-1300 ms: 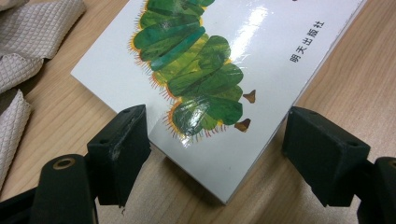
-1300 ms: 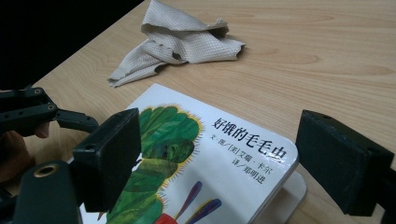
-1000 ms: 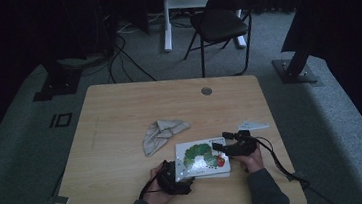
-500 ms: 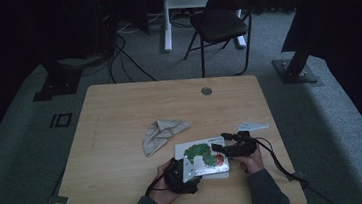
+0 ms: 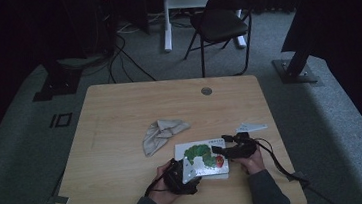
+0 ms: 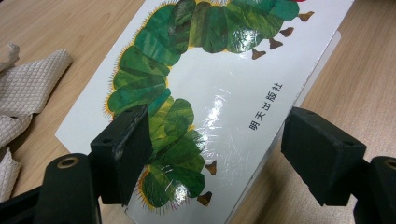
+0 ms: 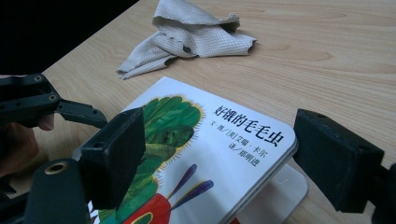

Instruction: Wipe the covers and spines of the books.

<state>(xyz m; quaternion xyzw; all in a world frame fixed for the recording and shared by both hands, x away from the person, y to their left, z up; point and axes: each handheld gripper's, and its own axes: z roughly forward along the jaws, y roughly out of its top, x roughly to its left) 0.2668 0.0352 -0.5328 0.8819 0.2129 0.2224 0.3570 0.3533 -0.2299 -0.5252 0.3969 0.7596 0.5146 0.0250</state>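
Two tools meet at one book [image 5: 203, 159] on the desk [image 5: 120, 118]: the left tool [image 5: 186, 174] spread over its near corner, the right tool [image 5: 226, 145] spread at its far right edge. Its cover is glossy, stiff and white with a green caterpillar; beside it lies a crumpled waffle-textured cloth [image 5: 159, 133]. Since one second ago, the left tool has moved onto the book.

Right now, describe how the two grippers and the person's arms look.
Both the left gripper and right gripper are matte black, each with two blocky rectangular fingers on arms with brass-ringed screw holes. The left one carries a grey three-cornered plate. A black cable trails from the right gripper. The person's sleeves are dark grey.
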